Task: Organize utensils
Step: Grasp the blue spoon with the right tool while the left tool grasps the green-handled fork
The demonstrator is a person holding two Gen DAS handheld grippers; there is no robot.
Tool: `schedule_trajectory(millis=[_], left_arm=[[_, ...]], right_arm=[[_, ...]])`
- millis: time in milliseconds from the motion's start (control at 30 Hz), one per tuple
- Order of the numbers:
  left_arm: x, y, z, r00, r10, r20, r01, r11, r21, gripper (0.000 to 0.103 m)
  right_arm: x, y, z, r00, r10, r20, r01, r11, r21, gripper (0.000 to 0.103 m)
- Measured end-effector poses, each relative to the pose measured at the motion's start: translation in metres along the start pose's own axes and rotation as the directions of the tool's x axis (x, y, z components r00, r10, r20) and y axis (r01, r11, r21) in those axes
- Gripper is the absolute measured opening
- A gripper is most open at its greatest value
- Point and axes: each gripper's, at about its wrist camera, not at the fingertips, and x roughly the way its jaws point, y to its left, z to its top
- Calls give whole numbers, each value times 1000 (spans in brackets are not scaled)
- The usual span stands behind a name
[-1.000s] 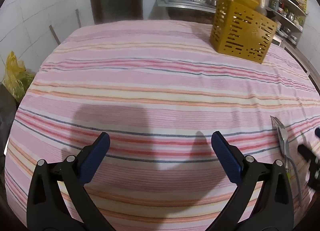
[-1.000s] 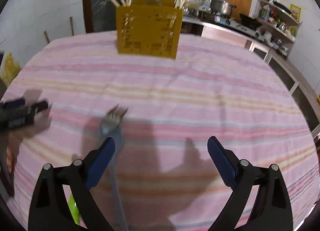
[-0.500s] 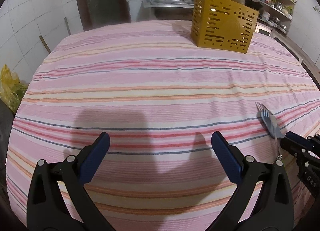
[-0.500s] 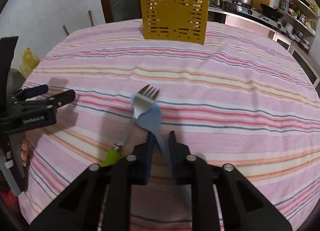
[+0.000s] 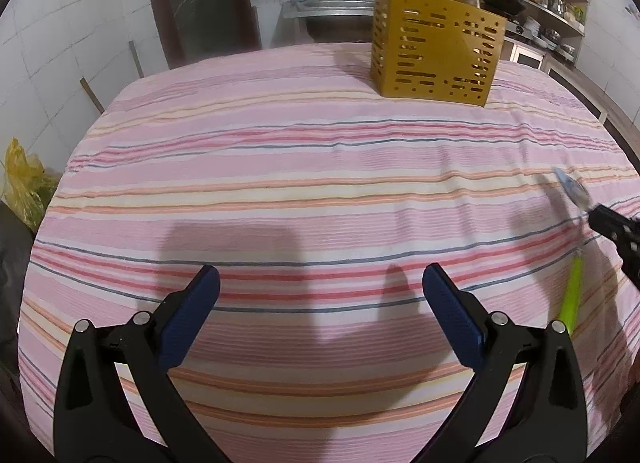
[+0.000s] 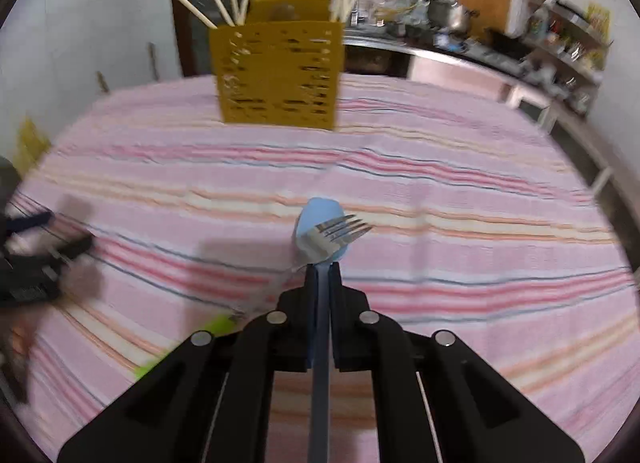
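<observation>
The right gripper's (image 6: 319,275) fingers (image 6: 341,283) were clamped on a blue spoon (image 6: 320,223) with the green-handled fork (image 6: 340,229) riding against its bowl above the striped bench (image 6: 440,191), the left gripper (image 5: 320,287) empty and apart, both utensils still short of the yellow caddy (image 6: 278,75).

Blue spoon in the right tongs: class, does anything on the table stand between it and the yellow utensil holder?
Nothing visible does. The right tongs are shut on the blue spoon, and only bare striped tablecloth lies between it and the yellow utensil holder. The fork overlaps the spoon's bowl, not the path ahead.
</observation>
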Motion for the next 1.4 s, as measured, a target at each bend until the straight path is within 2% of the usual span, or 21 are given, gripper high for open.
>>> schedule_trajectory(millis=[167,200,267,467,700,733,800,933,1033,1100,1233,1367,1400], left_arm=[[1,3,5,1000,27,1,-27,1000,-10,98],[1,5,7,1000,31,-1,-31,999,-22,98],[2,8,9,999,34,-3,-34,999,-42,98],[10,6,16,999,46,-9,-47,997,-68,98],[20,-13,30,1000,5,-26,-8,992,-127,98],[22,-16,32,999,5,-35,-10,991,-135,98],[26,-23,37,999,7,-50,-15,988,-156,98],[34,-32,43,998,18,-63,-29,982,-185,98],[43,-35,44,995,23,-94,-41,980,-196,89],[51,-36,43,991,14,-135,-42,977,-210,79],[53,-39,44,990,48,-134,-73,979,-190,77],[51,-41,47,990,34,-138,-59,982,-181,54],[51,-42,48,990,25,-140,-49,983,-175,49]], right_arm=[[8,55,20,991,132,6,-131,986,-102,6],[11,62,23,991,131,4,-129,984,-119,6],[22,64,27,997,77,0,-76,987,-143,6],[37,12,22,999,-12,-38,11,999,-35,6],[30,-43,19,997,-72,-32,73,996,45,9],[30,-49,20,997,-72,-30,73,996,55,12],[28,-56,21,996,-81,-20,82,994,70,57],[30,-64,26,997,-78,-11,79,994,76,60],[37,-59,38,998,-59,-11,59,996,63,60],[45,-52,44,998,-51,-22,51,998,41,59],[58,-44,50,994,-94,-58,96,995,35,59],[69,-50,49,993,-71,-100,79,993,82,56],[70,-52,49,992,-69,-102,78,993,87,49]])
